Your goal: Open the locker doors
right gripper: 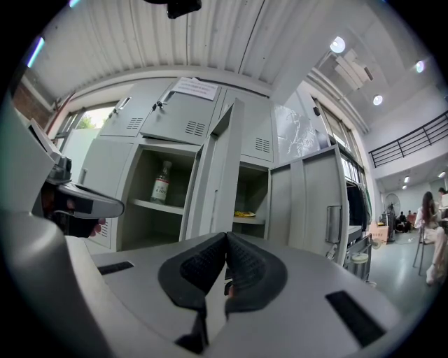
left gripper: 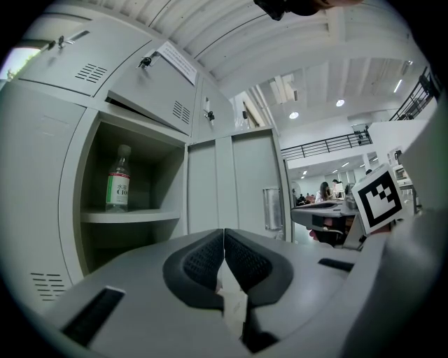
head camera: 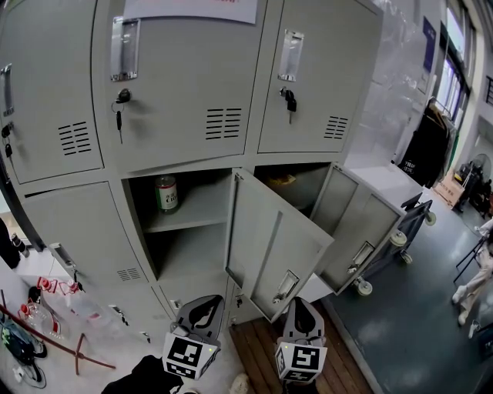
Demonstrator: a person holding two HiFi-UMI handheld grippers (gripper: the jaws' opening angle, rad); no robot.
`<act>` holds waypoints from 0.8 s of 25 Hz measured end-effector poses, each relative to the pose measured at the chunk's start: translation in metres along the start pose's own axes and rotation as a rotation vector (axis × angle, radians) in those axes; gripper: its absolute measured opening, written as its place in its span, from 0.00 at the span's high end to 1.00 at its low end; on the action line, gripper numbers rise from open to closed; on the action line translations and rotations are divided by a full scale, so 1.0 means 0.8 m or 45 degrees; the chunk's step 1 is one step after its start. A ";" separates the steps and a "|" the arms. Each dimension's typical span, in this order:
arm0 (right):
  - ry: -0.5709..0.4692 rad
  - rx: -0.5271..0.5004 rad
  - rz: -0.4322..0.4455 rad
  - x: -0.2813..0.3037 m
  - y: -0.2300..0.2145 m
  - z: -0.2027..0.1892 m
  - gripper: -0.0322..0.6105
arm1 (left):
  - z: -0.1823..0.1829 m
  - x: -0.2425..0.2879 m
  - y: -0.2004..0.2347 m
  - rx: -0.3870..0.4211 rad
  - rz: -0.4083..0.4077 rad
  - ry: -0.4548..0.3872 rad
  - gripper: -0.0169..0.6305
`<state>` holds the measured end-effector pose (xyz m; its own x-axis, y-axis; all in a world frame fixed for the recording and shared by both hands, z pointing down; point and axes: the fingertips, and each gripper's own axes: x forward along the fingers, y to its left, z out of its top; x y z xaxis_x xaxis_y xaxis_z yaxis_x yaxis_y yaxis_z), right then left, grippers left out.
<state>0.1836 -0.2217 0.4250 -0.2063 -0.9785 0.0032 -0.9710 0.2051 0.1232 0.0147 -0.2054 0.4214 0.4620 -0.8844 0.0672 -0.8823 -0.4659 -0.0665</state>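
Grey lockers (head camera: 177, 69), two doors (head camera: 273, 238) open, green-labelled bottle (head camera: 166, 194) inside; left tongs (left gripper: 224, 238) and right tongs (right gripper: 225, 241) closed, empty.

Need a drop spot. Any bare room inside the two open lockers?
Left locker: shelf free right of the bottle; the bay under it looks bare. Right locker: yellow item on its shelf. Floor at left is cluttered.

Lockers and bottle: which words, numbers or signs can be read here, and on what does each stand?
"C100", on the label of the bottle; the characters above it are too small to read.
Sheet on the upper door: red print, too blurred to read.
Blue banner, far right in the head view: unreadable.
Left cube and right cube: square markers only, no words.
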 end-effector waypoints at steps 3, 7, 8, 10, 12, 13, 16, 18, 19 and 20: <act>-0.001 0.002 0.002 0.002 -0.003 -0.001 0.93 | -0.001 0.004 -0.001 0.001 0.002 0.004 0.94; -0.005 0.005 0.008 0.003 -0.004 -0.002 0.93 | -0.002 0.007 -0.003 0.001 0.001 0.006 0.94; -0.004 0.003 0.008 0.003 -0.004 -0.002 0.93 | -0.002 0.008 -0.003 0.001 0.000 0.006 0.94; -0.001 0.001 0.008 0.003 -0.004 -0.002 0.93 | -0.001 0.008 -0.005 0.001 -0.002 0.006 0.94; -0.002 0.002 0.009 0.002 -0.004 0.000 0.93 | -0.001 0.008 -0.005 0.001 -0.003 0.006 0.94; -0.004 0.004 0.010 0.002 -0.004 0.001 0.93 | -0.001 0.007 -0.006 0.000 -0.003 0.005 0.94; -0.016 0.004 0.015 0.000 -0.003 0.006 0.92 | 0.002 0.006 -0.006 0.000 -0.002 -0.002 0.94; -0.029 0.007 0.024 -0.003 0.001 0.011 0.92 | 0.003 0.004 -0.004 0.001 0.002 -0.008 0.94; -0.037 0.009 0.029 -0.005 0.004 0.013 0.92 | 0.004 0.002 -0.003 0.001 0.005 -0.011 0.94; -0.045 0.011 0.036 -0.007 0.007 0.016 0.92 | 0.005 0.000 -0.002 0.002 0.009 -0.015 0.94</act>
<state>0.1778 -0.2149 0.4129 -0.2376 -0.9709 -0.0283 -0.9657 0.2330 0.1148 0.0164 -0.2051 0.4173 0.4567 -0.8879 0.0552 -0.8854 -0.4597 -0.0687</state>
